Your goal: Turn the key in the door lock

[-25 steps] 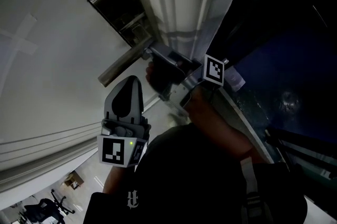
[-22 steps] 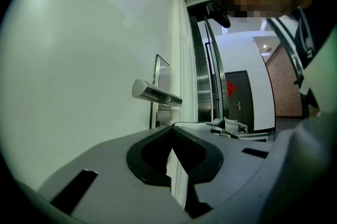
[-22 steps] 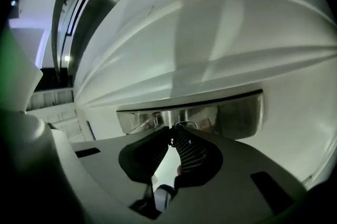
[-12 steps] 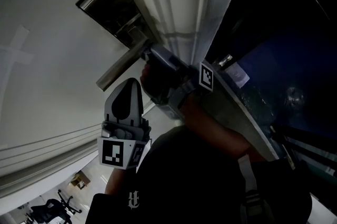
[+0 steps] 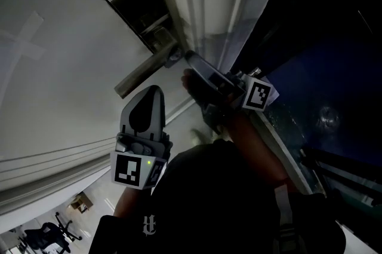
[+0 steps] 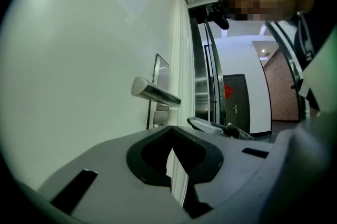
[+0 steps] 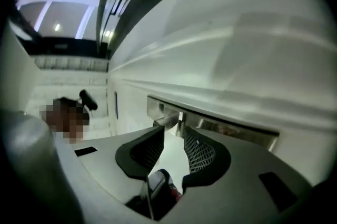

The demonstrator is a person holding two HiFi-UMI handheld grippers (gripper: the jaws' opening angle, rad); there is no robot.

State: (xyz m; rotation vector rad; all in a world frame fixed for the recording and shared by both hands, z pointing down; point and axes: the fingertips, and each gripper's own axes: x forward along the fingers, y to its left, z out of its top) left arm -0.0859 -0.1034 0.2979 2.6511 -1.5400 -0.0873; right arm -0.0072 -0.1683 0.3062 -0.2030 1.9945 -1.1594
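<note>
Right gripper (image 5: 190,59) — beside door handle (image 5: 142,74)

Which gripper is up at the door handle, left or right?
The right gripper: its tip is right beside the lever handle. The left gripper hangs lower, apart from the handle.

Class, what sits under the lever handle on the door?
The metal lock plate continues below the lever handle, and the right gripper reaches in there. Its tip covers that spot, so no keyhole or key shows.
</note>
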